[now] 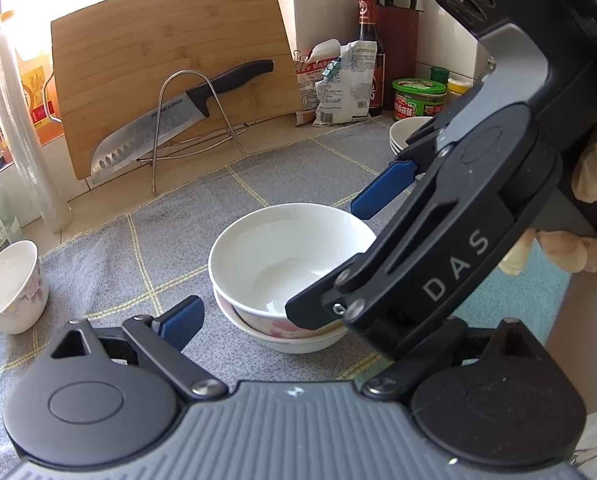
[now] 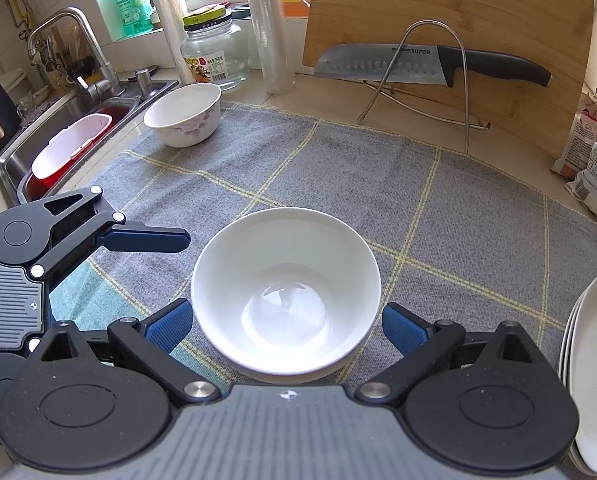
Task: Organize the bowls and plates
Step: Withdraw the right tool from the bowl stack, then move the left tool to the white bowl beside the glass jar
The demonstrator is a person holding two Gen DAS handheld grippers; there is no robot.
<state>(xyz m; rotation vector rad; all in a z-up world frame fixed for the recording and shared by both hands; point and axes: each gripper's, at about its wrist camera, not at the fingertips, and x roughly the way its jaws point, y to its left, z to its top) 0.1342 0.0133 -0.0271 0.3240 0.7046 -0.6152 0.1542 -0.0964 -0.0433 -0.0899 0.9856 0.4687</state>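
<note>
A white bowl [image 1: 286,256] sits nested in a second flowered bowl [image 1: 294,338] on the grey checked cloth [image 1: 202,208]; it also shows in the right wrist view [image 2: 286,292]. My right gripper [image 2: 286,326] is open, its blue pads either side of the bowl, just above it. It appears in the left wrist view [image 1: 382,192] over the bowl's right rim. My left gripper [image 1: 290,320] is open beside the stack; only its left finger [image 1: 182,322] shows. A third flowered bowl [image 1: 8,286] stands at the left, also in the right wrist view [image 2: 184,114]. A stack of white plates [image 2: 592,376] sits at right.
A bamboo cutting board [image 1: 170,64] leans at the back with a knife [image 1: 170,120] on a wire rack [image 1: 202,136]. Bottles, jars and bags [image 1: 346,80] crowd the back right corner. A sink [image 2: 62,140] with a red-and-white basin lies at the left. A glass jar [image 2: 214,56] stands behind.
</note>
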